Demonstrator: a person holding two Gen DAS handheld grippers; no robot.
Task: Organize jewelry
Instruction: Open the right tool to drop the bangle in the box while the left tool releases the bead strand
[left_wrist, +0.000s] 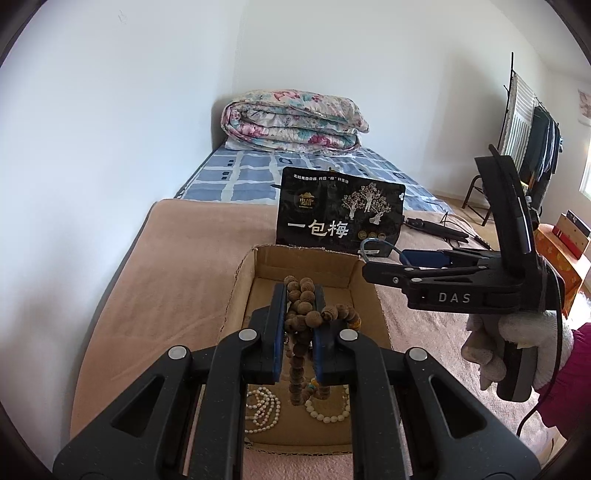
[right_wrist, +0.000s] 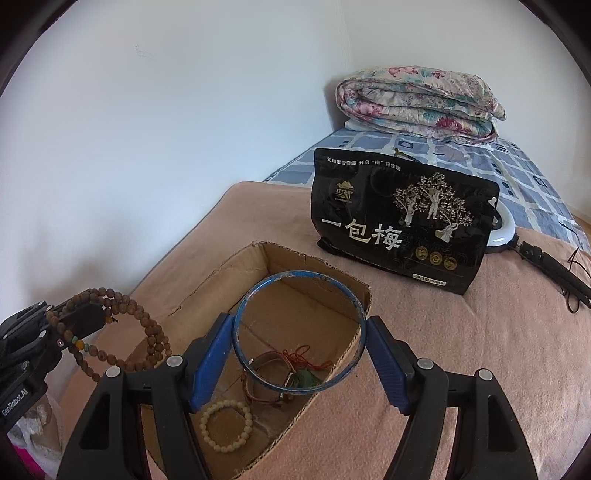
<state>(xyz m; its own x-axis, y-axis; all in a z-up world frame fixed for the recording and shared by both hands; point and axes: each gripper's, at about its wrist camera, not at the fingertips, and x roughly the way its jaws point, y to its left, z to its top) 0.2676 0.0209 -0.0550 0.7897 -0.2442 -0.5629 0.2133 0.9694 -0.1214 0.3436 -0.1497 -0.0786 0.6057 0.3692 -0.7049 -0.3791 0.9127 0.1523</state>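
My left gripper is shut on a brown wooden bead string, held above an open cardboard box; the beads dangle down into it. In the right wrist view the left gripper sits at the left edge with the beads looping from it. My right gripper is shut on a blue bangle, held over the box. Inside the box lie a cream bead bracelet, a red cord piece with a green pendant and a pearl string. The right gripper shows in the left wrist view too.
The box rests on a tan blanket on a bed. A black snack pouch stands behind the box. A folded floral quilt lies at the far end. A ring light and black tripod lie at the right. A white wall runs along the left.
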